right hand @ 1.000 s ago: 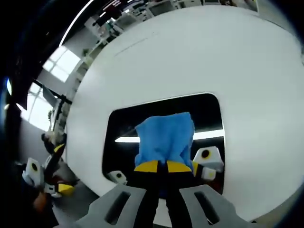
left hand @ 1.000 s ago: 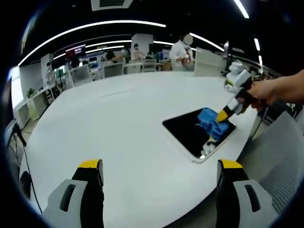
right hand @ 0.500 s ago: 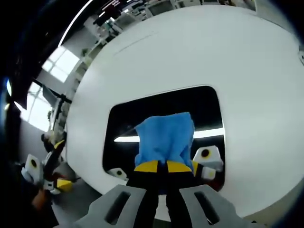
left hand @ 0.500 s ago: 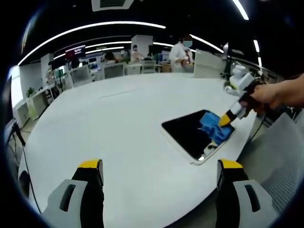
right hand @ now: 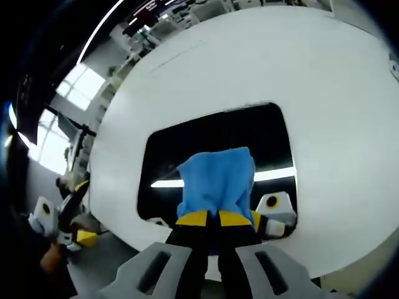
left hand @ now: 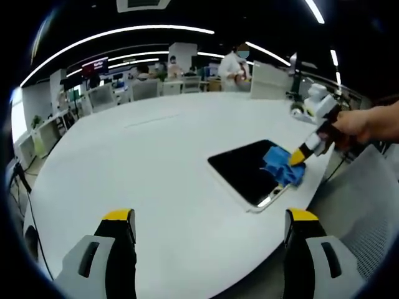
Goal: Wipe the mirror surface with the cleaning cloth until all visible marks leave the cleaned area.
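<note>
In the left gripper view, the left gripper [left hand: 210, 233] rises from 6 o'clock with its yellow-tipped fingers [left hand: 118, 216] spread wide apart, nothing between them. Toward 3 o'clock a hand [left hand: 361, 124] holds the right gripper [left hand: 298, 156], angled down with its tips low (the forearm runs off the edge at 3 o'clock). In the right gripper view, the right gripper's fingers [right hand: 193, 218] sit at 6 o'clock, pressed together on the blue cleaning cloth [right hand: 217, 182]. The left gripper [right hand: 70, 215] appears near 8 o'clock.
</note>
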Available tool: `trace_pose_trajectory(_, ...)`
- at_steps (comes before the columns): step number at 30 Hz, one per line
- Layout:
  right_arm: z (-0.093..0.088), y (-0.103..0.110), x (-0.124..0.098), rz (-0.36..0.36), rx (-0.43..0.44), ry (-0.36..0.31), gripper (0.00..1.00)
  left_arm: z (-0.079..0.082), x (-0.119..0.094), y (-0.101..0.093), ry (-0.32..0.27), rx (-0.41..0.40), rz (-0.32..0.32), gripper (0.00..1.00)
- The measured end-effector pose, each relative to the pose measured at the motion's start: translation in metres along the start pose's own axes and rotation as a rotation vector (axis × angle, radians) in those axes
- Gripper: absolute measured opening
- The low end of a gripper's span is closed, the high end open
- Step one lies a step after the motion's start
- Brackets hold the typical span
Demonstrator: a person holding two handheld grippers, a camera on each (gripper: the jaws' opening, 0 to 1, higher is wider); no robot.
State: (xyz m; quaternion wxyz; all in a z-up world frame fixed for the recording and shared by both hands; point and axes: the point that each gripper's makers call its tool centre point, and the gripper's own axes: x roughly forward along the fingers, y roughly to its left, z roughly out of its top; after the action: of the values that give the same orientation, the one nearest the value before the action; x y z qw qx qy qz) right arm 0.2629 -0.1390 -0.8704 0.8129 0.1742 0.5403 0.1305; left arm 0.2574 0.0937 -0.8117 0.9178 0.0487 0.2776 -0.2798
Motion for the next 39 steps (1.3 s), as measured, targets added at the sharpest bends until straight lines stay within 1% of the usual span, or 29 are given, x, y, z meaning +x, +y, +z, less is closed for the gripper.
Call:
trace_pose_trajectory(11,-0.013,-0.001,-0.005,0.013,-0.005,0.004,0.0,0.0,0.0,0.001,-0.005,-0.035,0.004,1.0)
trace_pose_trajectory(15,-0.014,0.0,-0.006,0.014,-0.008,0.006,0.0,0.002,-0.001,0.003,-0.011,-0.018,0.016,1.0)
trace_pose_trajectory(19,-0.015,0.0,-0.006,0.013,-0.01,0.007,0.0,0.001,-0.001,0.003,-0.005,-0.013,0.016,1.0)
trace_pose_trajectory(39,-0.015,0.0,-0.007,0.028,-0.034,0.012,0.0,0.002,-0.002,0.004,-0.012,-0.021,0.027,1.0)
